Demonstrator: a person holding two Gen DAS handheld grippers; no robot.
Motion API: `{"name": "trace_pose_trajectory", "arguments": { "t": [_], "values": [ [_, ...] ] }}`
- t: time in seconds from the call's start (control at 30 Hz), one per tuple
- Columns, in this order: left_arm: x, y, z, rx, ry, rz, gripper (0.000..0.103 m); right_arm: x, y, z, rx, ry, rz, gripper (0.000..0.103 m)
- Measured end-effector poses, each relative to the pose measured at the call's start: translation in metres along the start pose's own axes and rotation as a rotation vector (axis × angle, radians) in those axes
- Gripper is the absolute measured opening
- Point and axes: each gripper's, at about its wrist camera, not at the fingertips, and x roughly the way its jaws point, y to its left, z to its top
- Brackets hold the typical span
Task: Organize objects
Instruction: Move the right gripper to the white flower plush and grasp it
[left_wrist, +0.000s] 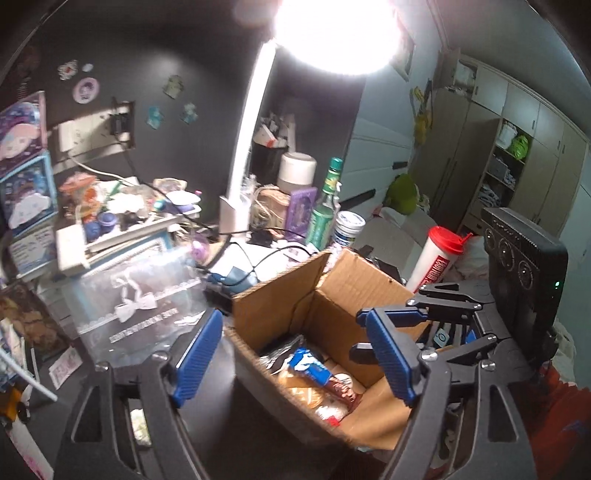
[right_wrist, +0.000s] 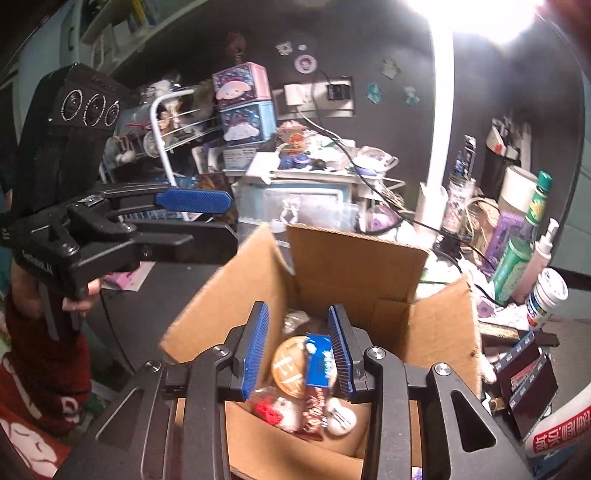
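Over the cardboard box (right_wrist: 332, 266) | right hand-held gripper (right_wrist: 299, 349) apart above snack packets (right_wrist: 317, 363) | left hand-held gripper (left_wrist: 291, 354) apart, empty | left view alone shows wardrobe (left_wrist: 517, 155)

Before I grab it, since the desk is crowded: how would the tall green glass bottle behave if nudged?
The green bottle is tall and narrow, so it probably tips easily. It looks like glass, so likely slippery for ribbed pads and breakable. The white jar stands close beside it and could get knocked too.
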Motion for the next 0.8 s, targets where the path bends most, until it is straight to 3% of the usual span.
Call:
{"name": "trace_pose_trajectory", "arguments": {
  "t": [0.13, 0.23, 0.43, 0.7, 0.8],
  "values": [
    [-0.033, 0.024, -0.02, -0.039, -0.046, 0.071, 0.079, 0.006, 0.037, 0.009, -0.054, -0.024, 0.077, 0.03],
    [-0.053, 0.044, -0.039, -0.069, -0.071, 0.128, 0.085, 0.017, 0.073, 0.014, -0.111, -0.022, 0.138, 0.03],
    [-0.071, 0.084, -0.08, -0.141, -0.079, 0.213, 0.085, 0.061, 0.139, 0.006, -0.179, 0.04, 0.242, 0.032],
    [-0.08, 0.126, -0.13, -0.223, -0.06, 0.246, 0.085, 0.142, 0.161, -0.015, -0.108, 0.162, 0.275, 0.036],
    [-0.079, 0.137, -0.141, -0.248, -0.049, 0.248, 0.085, 0.176, 0.158, -0.019, -0.094, 0.174, 0.206, 0.037]
  ]
}}
